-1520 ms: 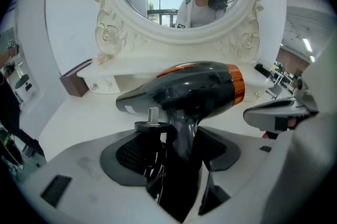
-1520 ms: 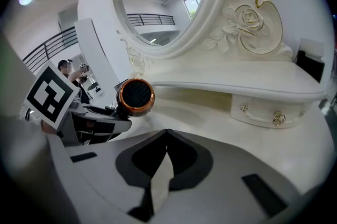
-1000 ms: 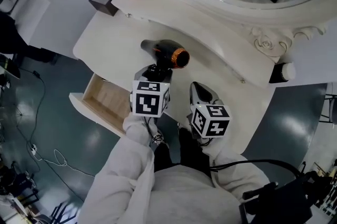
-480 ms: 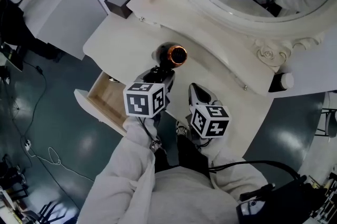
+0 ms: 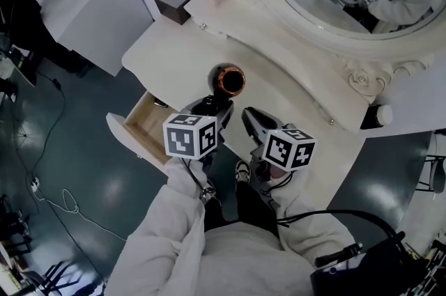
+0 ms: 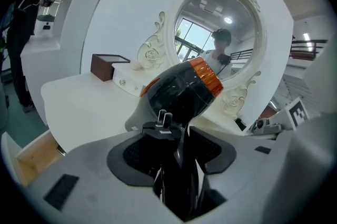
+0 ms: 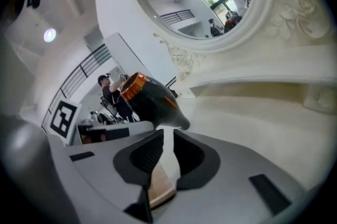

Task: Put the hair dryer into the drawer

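The left tool (image 6: 176,136) grips the glossy black, orange-ringed hair dryer (image 6: 181,91) by its handle; the right tool (image 7: 164,152) is closed, empty. The pale wooden drawer (image 5: 143,129) stands open, near left.

Ahead of the left fingers (image 6: 134,154), a cream desk (image 6: 89,107) runs to a white wall (image 6: 131,1). It carries an oval mirror (image 6: 216,33) in a carved, scrolled frame (image 6: 152,51). The glass reflects a bright window (image 6: 192,38) and a ceiling lamp (image 6: 227,20). Left of the fingers, at the desk's far corner, stands a dark brown box (image 6: 108,66). Below and left of them the floor (image 5: 77,148) is dark, glossy grey-green, with pale patches of light and a thin cable (image 5: 33,183) lying on it.
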The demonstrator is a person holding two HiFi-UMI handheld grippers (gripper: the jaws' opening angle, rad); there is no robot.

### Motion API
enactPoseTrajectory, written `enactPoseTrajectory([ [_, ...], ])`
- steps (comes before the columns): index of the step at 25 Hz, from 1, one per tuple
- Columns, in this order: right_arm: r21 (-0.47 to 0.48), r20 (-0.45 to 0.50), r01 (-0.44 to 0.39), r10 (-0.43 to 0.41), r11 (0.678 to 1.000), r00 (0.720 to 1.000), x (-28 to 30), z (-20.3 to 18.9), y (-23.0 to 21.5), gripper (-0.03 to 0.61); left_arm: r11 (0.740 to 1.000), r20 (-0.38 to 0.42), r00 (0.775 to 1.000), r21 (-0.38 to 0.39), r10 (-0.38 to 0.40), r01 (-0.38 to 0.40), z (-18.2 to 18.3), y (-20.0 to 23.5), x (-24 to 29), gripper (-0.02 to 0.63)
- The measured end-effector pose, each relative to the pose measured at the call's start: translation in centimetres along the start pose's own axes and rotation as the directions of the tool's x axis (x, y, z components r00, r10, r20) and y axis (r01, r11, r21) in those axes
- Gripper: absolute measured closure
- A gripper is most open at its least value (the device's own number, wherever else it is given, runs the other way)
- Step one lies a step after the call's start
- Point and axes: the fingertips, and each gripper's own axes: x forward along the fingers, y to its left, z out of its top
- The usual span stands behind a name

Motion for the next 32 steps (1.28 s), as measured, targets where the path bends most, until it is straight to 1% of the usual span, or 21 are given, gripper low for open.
enactPoseTrajectory([
  [2,0.075,-0.019,-0.078,0.080,0.994,0.997,0.4,-0.1,0.9,0.388,1.000,-0.001,1.000,-0.001,-0.011,0.011,-0.5,0.3,-0.2,0.400],
  [3,0.089,-0.034,-0.100,0.103,0.991,0.994,0.6,-0.2,1.3,0.362,1.000,-0.001,1.000,-0.002,-0.017,0.017,-0.7,0.4,-0.3,0.400],
  [7,0.090,-0.088,-0.135,0.143,0.987,0.986,1.5,-0.5,1.7,0.313,0.999,0.008,0.999,-0.041,-0.033,0.034,-1.3,1.0,-0.5,0.402],
  [9,0.103,-0.089,-0.145,0.155,0.984,0.984,1.5,-0.6,1.9,0.307,0.998,0.003,0.999,-0.047,-0.047,0.047,-1.6,1.1,-0.5,0.405],
  [10,0.099,-0.092,-0.148,0.157,0.984,0.983,1.5,-0.6,2.0,0.307,0.998,-0.004,0.999,-0.038,-0.049,0.049,-1.8,1.2,-0.5,0.405],
  [12,0.059,-0.112,-0.140,0.146,0.988,0.983,1.8,-0.8,2.3,0.304,0.999,-0.021,0.999,-0.006,-0.034,0.034,-2.3,1.5,-0.5,0.405],
  [14,0.024,-0.135,-0.129,0.131,0.991,0.982,2.2,-1.2,2.3,0.304,1.000,-0.041,0.999,0.019,-0.003,0.004,-2.7,2.0,-0.3,0.405],
  [18,0.051,-0.132,-0.113,0.119,0.992,0.984,2.1,-1.7,1.9,0.304,0.997,-0.098,0.993,0.046,0.070,-0.066,-4.1,3.2,0.4,0.413],
  [21,0.071,-0.120,-0.098,0.106,0.993,0.987,1.9,-1.8,1.2,0.304,0.989,-0.123,0.983,0.089,0.133,-0.122,-5.2,4.4,1.2,0.417],
  [24,0.095,-0.110,-0.084,0.095,0.992,0.989,1.6,-1.9,0.4,0.304,0.973,-0.126,0.974,0.159,0.189,-0.169,-5.7,5.2,1.6,0.419],
  [26,0.103,-0.110,-0.063,0.075,0.993,0.991,1.4,-2.0,-0.5,0.305,0.954,-0.145,0.963,0.230,0.227,-0.191,-6.0,5.5,2.1,0.417],
  [29,0.127,-0.104,-0.026,0.039,0.992,0.994,1.2,-1.9,-2.1,0.319,0.904,-0.175,0.933,0.355,0.313,-0.237,-6.5,6.2,3.3,0.414],
  [32,0.159,-0.088,-0.023,0.038,0.987,0.995,0.8,-1.8,-2.8,0.319,0.860,-0.164,0.913,0.431,0.372,-0.273,-6.7,7.1,4.0,0.414],
])
